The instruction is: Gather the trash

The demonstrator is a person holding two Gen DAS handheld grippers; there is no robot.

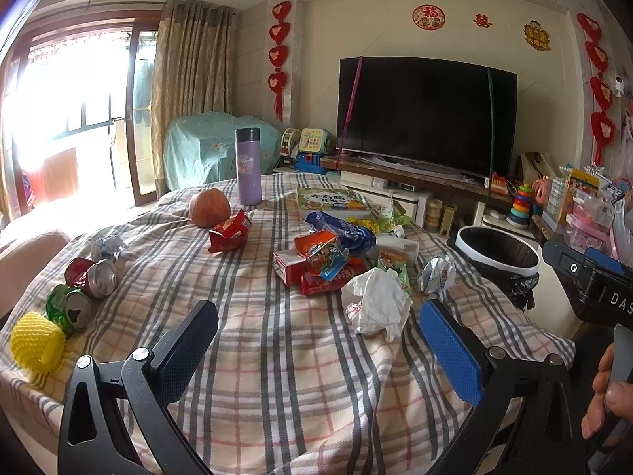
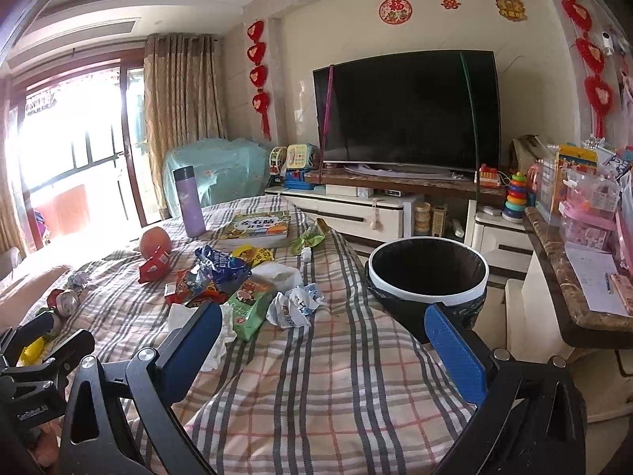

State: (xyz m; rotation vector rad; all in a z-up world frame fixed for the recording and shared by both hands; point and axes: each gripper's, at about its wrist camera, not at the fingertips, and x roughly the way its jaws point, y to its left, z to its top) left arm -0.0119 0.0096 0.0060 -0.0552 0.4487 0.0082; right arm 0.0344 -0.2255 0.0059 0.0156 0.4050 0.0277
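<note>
Trash lies on a plaid-covered table [image 1: 277,356]: a crumpled white tissue [image 1: 378,303], snack wrappers [image 1: 328,253], a red wrapper [image 1: 229,231], two crushed cans [image 1: 93,275], a paper ball [image 1: 107,247] and a crumpled carton [image 1: 437,273]. A black-lined trash bin [image 1: 498,255] stands off the table's right edge; it also shows in the right wrist view [image 2: 427,273]. My left gripper [image 1: 318,340] is open and empty, just short of the tissue. My right gripper [image 2: 322,336] is open and empty, between the crumpled carton [image 2: 294,304] and the bin.
An apple [image 1: 209,208], a purple flask [image 1: 248,166], a children's book [image 1: 332,200] and a yellow foam net [image 1: 37,342] also lie on the table. A TV [image 1: 425,114] on a low cabinet stands behind. A cluttered counter [image 2: 573,277] runs along the right.
</note>
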